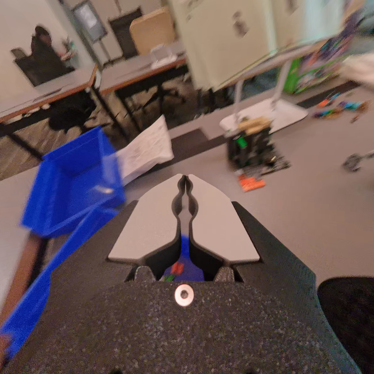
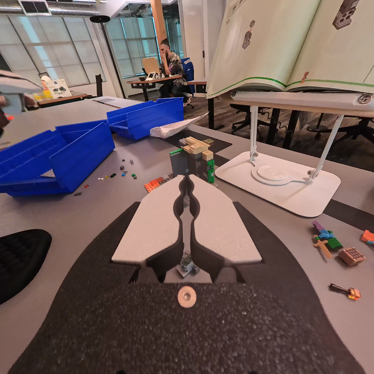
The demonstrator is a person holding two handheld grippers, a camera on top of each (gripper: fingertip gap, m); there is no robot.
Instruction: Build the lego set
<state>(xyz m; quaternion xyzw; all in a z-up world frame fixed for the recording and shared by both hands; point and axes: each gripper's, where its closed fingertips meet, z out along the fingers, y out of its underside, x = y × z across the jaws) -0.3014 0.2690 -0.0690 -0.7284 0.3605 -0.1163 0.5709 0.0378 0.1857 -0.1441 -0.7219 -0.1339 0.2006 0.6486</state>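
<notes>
Lego build at 12 o'clock off right gripper, tips together, empty | left gripper likewise | blue bins at 10 | white book stand at 2 | grey table | office desks behind.

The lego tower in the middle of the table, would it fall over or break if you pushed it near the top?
Probably yes. The lego tower looks tall and narrow, so a push up high would likely tip it. The tan bricks on top overhang and may pop off. It seems to stand on a flat plate, which might steady it a little.
</notes>
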